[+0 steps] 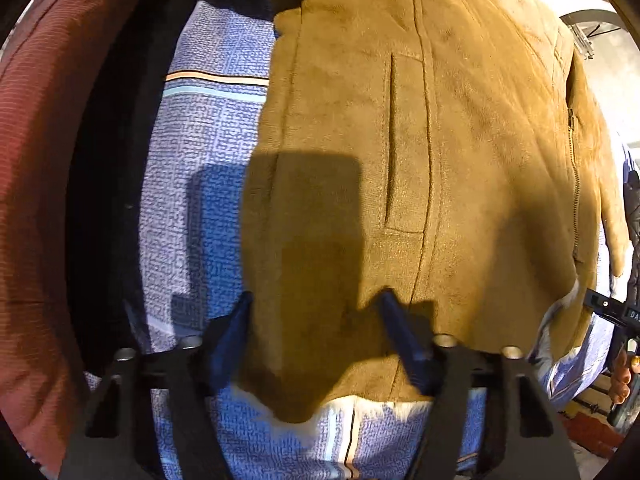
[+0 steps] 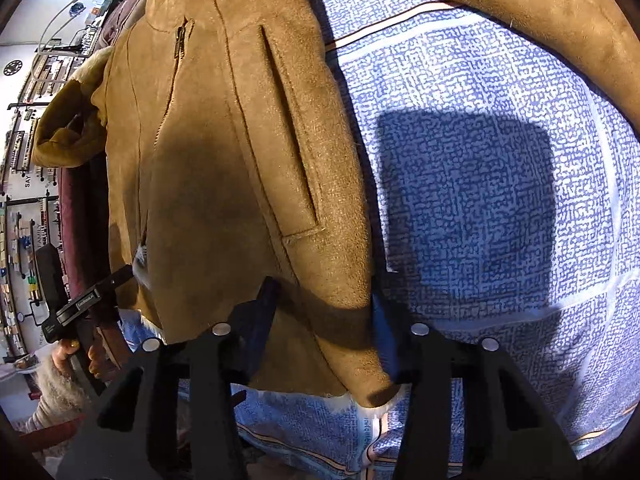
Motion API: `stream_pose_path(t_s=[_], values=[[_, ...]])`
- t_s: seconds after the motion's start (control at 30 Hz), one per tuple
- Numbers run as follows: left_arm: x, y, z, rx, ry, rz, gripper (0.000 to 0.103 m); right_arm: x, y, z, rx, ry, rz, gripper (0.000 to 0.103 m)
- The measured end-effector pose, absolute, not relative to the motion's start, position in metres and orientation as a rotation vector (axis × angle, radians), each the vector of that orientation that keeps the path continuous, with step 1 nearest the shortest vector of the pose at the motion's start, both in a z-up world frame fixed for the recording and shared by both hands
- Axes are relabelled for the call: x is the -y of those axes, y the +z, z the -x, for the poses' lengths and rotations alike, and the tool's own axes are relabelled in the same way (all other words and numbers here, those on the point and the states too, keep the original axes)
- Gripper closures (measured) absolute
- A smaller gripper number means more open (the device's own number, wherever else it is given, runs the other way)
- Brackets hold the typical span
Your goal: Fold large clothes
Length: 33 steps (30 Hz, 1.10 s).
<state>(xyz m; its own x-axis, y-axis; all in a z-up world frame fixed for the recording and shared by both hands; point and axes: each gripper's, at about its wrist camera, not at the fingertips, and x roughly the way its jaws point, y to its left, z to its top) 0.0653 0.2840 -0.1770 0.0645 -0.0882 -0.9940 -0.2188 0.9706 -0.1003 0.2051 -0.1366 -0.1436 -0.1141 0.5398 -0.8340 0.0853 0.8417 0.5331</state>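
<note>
the tan suede jacket [image 1: 420,152] lies spread front-up on a blue-and-white patterned sheet [image 1: 200,152], its white fleece lining showing along the hem nearest both cameras, with a dark red padded edge [image 1: 28,160] beyond the sheet on the left. the left tool [image 1: 316,308] hovers with its fingers spread wide over the jacket's hem corner, gripping nothing. the right tool [image 2: 324,300] is likewise spread wide, straddling the jacket's other hem corner [image 2: 360,380] without closing on it.
</note>
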Motion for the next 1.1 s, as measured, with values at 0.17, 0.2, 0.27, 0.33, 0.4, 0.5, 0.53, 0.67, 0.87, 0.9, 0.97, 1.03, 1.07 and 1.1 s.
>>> stream_pose_path(t_s=[0.17, 0.2, 0.27, 0.33, 0.4, 0.5, 0.53, 0.67, 0.87, 0.9, 0.97, 1.03, 1.07, 1.1], values=[[-0.287, -0.154, -0.059, -1.47, 0.063, 0.327, 0.084, 0.135, -0.124, -0.201, -1.625, 0.42, -0.472, 0.086], [-0.285, -0.146, -0.057, -1.452, 0.046, 0.334, 0.085, 0.135, -0.116, -0.199, -1.605, 0.429, -0.46, 0.087], [-0.276, -0.128, -0.053, -1.413, 0.01, 0.324, 0.086, 0.133, -0.094, -0.193, -1.556, 0.466, -0.42, 0.089], [-0.262, -0.109, -0.047, -1.378, -0.032, 0.279, 0.086, 0.134, -0.073, -0.189, -1.52, 0.506, -0.394, 0.09], [-0.25, -0.095, -0.045, -1.361, -0.061, 0.244, 0.086, 0.13, -0.054, -0.183, -1.506, 0.533, -0.336, 0.093], [-0.249, -0.085, -0.028, -1.351, -0.093, 0.245, 0.087, 0.123, -0.038, -0.177, -1.515, 0.542, -0.257, 0.094], [-0.246, -0.08, -0.023, -1.345, -0.106, 0.243, 0.087, 0.124, -0.034, -0.173, -1.514, 0.536, -0.252, 0.095], [-0.249, -0.08, -0.016, -1.349, -0.101, 0.247, 0.087, 0.13, -0.03, -0.165, -1.49, 0.534, -0.266, 0.095], [-0.258, -0.079, -0.014, -1.388, -0.019, 0.236, 0.081, 0.123, -0.04, -0.169, -1.511, 0.555, -0.245, 0.094], [-0.262, -0.082, -0.011, -1.401, -0.001, 0.233, 0.07, 0.135, -0.041, -0.174, -1.526, 0.55, -0.248, 0.094], [-0.27, -0.091, -0.009, -1.428, 0.062, 0.248, 0.045, 0.143, -0.049, -0.177, -1.538, 0.493, -0.257, 0.092], [-0.284, -0.099, -0.006, -1.442, 0.132, 0.261, 0.036, 0.154, -0.062, -0.176, -1.581, 0.457, -0.317, 0.089], [-0.289, -0.102, -0.004, -1.448, 0.158, 0.265, 0.035, 0.16, -0.067, -0.176, -1.601, 0.438, -0.343, 0.086], [-0.295, -0.103, -0.003, -1.454, 0.183, 0.281, 0.033, 0.167, -0.071, -0.175, -1.611, 0.407, -0.362, 0.086]])
